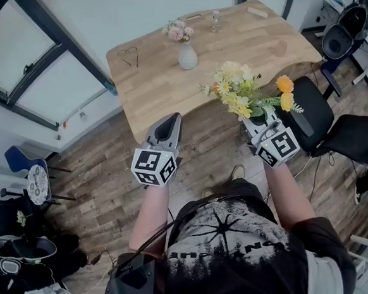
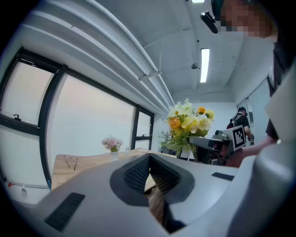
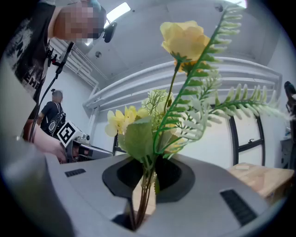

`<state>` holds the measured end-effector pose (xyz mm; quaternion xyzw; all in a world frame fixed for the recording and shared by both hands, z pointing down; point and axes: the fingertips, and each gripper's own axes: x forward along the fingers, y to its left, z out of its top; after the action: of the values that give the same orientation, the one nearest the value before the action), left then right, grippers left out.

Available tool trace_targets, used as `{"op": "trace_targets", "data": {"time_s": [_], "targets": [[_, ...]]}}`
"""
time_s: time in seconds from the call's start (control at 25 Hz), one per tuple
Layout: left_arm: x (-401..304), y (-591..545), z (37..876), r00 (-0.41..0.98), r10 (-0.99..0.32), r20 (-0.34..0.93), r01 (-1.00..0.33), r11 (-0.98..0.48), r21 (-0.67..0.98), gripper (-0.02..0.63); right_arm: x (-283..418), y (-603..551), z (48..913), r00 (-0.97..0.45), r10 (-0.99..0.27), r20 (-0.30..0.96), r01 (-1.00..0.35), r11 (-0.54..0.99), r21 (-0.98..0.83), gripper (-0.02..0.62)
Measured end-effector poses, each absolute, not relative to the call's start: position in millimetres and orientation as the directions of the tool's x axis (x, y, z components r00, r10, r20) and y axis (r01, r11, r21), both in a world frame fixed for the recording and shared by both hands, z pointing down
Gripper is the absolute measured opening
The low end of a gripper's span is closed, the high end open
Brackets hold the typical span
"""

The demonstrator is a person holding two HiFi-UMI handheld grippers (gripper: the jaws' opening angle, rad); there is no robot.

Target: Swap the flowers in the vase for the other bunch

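Observation:
On the light wooden table stands a white vase with pink flowers in it; the left gripper view shows these far off. My right gripper is shut on the stems of a yellow and orange bunch, held upright off the table's near edge. The bunch fills the right gripper view and stands at the right of the left gripper view. My left gripper is shut with nothing in it, below the table's near edge and left of the bunch.
A pair of glasses lies at the table's left end, a small clear bottle and a wooden block at the far side. Black chairs stand to the right. Bags and clutter cover the floor at lower left.

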<state>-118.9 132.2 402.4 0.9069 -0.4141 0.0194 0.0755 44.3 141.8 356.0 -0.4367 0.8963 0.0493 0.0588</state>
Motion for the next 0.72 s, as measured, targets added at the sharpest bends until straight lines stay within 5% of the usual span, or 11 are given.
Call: {"op": "trace_targets", "data": {"time_s": [0.72], "targets": [[-117,130,414,0.659,-0.741,0.13,-0.752,-0.649,0.113,0.014,35,143,363,-0.642,-0.749,-0.16,-0.762,0.647,0.026,0.069]]}}
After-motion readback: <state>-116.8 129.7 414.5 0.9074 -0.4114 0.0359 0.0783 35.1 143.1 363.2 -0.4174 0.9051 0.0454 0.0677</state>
